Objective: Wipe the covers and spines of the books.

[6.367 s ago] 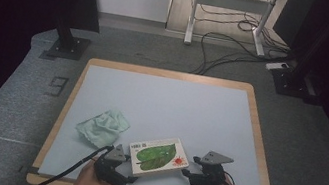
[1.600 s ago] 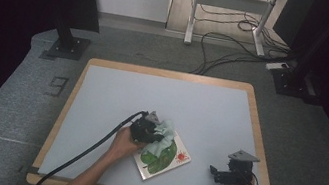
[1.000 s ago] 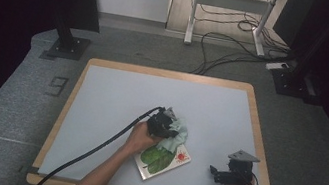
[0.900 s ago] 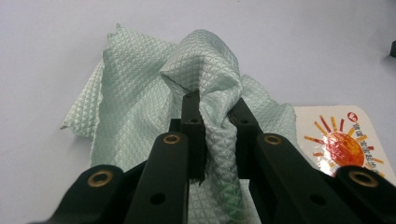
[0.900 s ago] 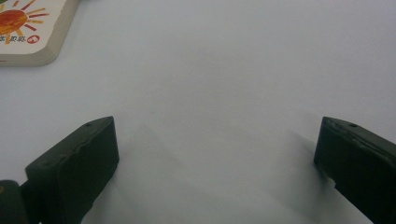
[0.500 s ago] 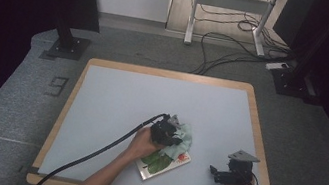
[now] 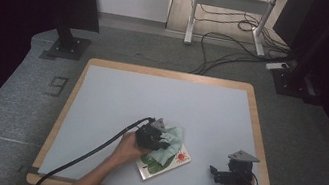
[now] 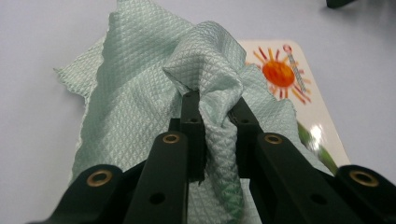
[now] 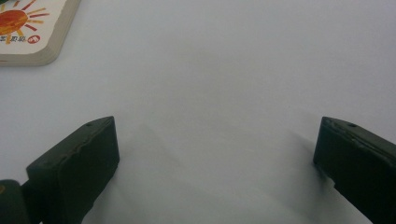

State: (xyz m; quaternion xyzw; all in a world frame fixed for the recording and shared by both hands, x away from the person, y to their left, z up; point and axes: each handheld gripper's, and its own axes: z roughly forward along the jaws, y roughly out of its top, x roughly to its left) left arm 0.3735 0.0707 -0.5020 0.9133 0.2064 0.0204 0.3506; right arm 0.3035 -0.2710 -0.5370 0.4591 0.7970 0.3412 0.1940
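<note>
High view: green cloth is held on the picture book near the table's front edge. Left gripper view: left gripper is clamped on cloth; wiping judged underway. Right gripper view: right gripper is spread, idle.

Green cloth covers most of picture book in left gripper view; book's lower part hidden under cloth and jaws. Cloth fold hides left hand-held gripper jaw tips. Right gripper view: book cut off by top-left edge. High view: book cover print too small to read.
</note>
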